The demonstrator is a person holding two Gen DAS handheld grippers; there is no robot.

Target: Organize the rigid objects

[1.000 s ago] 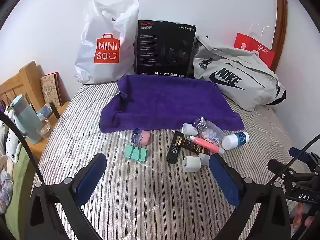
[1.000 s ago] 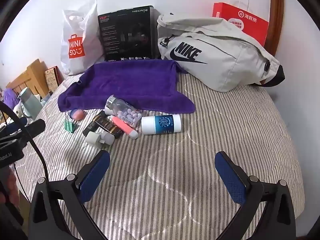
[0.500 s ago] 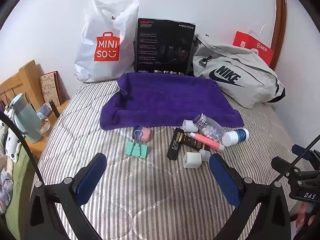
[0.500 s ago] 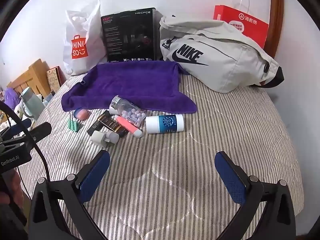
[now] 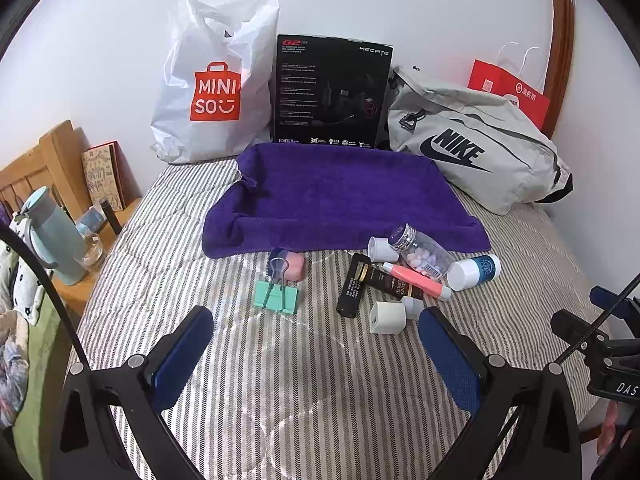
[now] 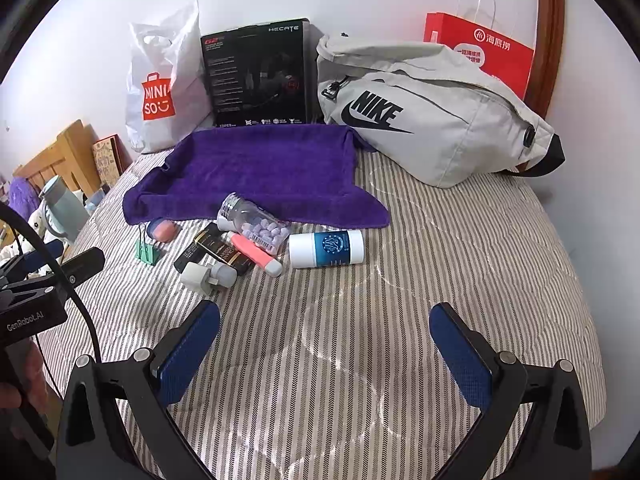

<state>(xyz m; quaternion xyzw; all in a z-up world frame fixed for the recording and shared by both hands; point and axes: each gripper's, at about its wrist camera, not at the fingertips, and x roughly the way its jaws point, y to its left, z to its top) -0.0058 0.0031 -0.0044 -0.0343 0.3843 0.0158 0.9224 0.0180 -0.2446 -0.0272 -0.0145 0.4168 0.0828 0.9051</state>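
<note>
A purple towel (image 5: 344,200) (image 6: 260,168) lies flat on the striped bed. In front of it sits a cluster of small items: a green binder clip (image 5: 277,295) (image 6: 147,252), a pink sponge (image 5: 294,266), a clear pill bottle (image 5: 420,249) (image 6: 254,222), a pink tube (image 5: 416,281), a black-brown tube (image 5: 376,284), a white-and-blue bottle (image 5: 474,272) (image 6: 326,249) and white caps (image 5: 387,317). My left gripper (image 5: 316,340) is open, short of the cluster. My right gripper (image 6: 326,336) is open over bare bedding, below the white-and-blue bottle.
Against the wall stand a white Miniso bag (image 5: 212,88), a black box (image 5: 332,92), a grey Nike bag (image 5: 476,152) and a red paper bag (image 6: 480,52). A wooden bedside shelf (image 5: 48,176) with a blue flask (image 5: 56,236) is at the left.
Both grippers have drawn back and risen slightly; the towel and item cluster sit a little higher in both views. Nothing on the bed has moved.
</note>
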